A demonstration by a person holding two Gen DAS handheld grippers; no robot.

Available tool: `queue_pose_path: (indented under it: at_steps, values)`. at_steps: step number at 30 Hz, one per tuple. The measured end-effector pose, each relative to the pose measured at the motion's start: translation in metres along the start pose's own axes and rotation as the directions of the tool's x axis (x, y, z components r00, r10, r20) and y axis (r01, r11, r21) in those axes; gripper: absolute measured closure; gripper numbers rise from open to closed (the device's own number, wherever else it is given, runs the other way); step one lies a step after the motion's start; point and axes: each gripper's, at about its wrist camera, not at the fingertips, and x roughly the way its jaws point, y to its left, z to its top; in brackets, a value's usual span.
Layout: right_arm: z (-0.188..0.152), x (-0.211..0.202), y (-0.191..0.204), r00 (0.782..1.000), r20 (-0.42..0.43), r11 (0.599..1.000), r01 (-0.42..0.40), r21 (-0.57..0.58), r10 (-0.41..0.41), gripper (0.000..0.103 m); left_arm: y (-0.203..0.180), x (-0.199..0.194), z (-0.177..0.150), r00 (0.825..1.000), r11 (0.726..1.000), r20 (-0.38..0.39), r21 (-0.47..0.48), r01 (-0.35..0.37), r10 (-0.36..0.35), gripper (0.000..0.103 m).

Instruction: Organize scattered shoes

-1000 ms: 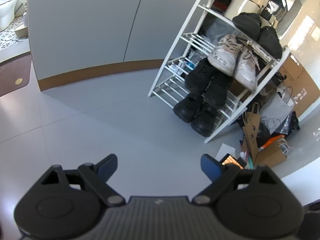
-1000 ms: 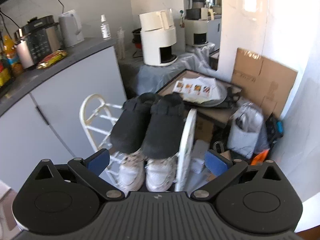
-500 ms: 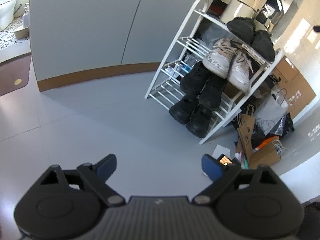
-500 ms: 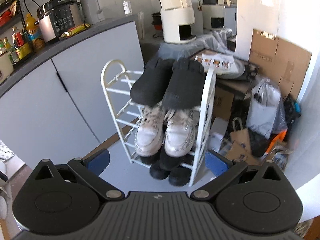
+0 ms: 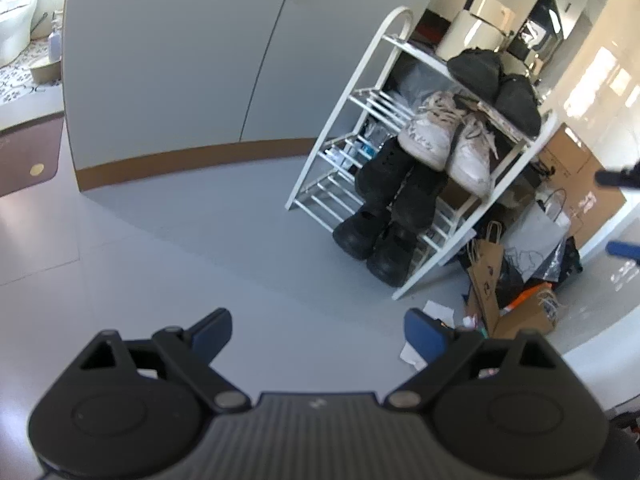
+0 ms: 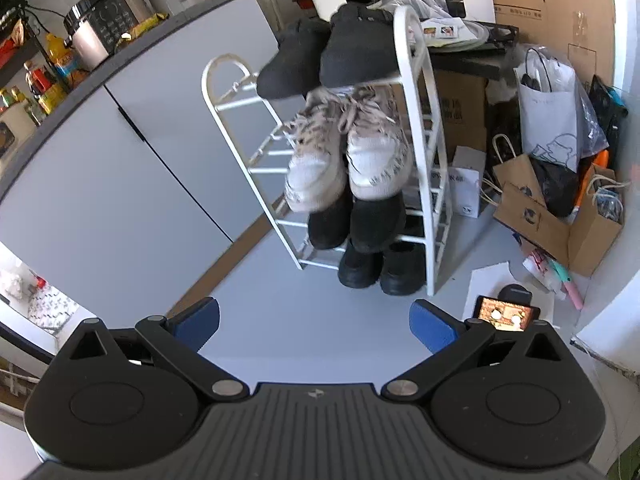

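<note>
Shoe rack: a white wire rack (image 6: pixel 416 128) stands on the grey floor (image 5: pixel 192 248) against the grey cabinet (image 6: pixel 120 168); I take it as my landmark.
Top shelf of the rack: a pair of dark slippers (image 6: pixel 332 52) lie side by side, their long axes running front to back, toes hanging out over the front edge toward me.
Second shelf: a pair of white sneakers (image 6: pixel 352 156) with loose laces, also side by side, toes pointing out and tilted downward.
Third shelf: a pair of black shoes (image 6: pixel 356 220), toes out past the front rail, just under the sneakers.
Bottom of the rack: a pair of chunky black shoes (image 6: pixel 380 268), toes toward me; whether they rest on the lowest shelf or on the floor I cannot tell.
Beside the rack, to its right: paper bags (image 6: pixel 532 208) and cardboard boxes (image 6: pixel 548 4) piled together, contents too jumbled to name; a phone (image 6: pixel 506 314) with a lit screen sits in front of them.
My left gripper (image 5: pixel 320 328): spread wide, holding nothing, over bare floor well in front of the rack.
My right gripper (image 6: pixel 316 320): fingers also apart and empty, facing the rack front, not touching any shoe.
</note>
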Motion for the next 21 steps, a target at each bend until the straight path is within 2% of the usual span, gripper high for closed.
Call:
queue_pose_path:
  at_steps: [7, 15, 21]
  values:
    - [-0.036, 0.013, 0.004, 0.999, -0.036, 0.993, -0.015, -0.118, 0.01, 0.0, -0.001, -0.007, -0.003, 1.0, 1.0, 0.002, 0.011, -0.005, 0.005, 0.008]
    - [-0.075, 0.036, 0.017, 0.997, -0.068, 0.959, -0.042, -0.279, 0.024, 0.0, -0.003, -0.005, -0.005, 1.0, 1.0, 0.0, 0.008, -0.028, 0.028, 0.007]
    - [-0.091, 0.064, 0.014, 0.996, -0.075, 0.953, -0.065, -0.297, 0.044, 0.0, -0.005, 0.006, -0.01, 0.998, 0.998, -0.018, 0.019, -0.064, 0.065, 0.007]
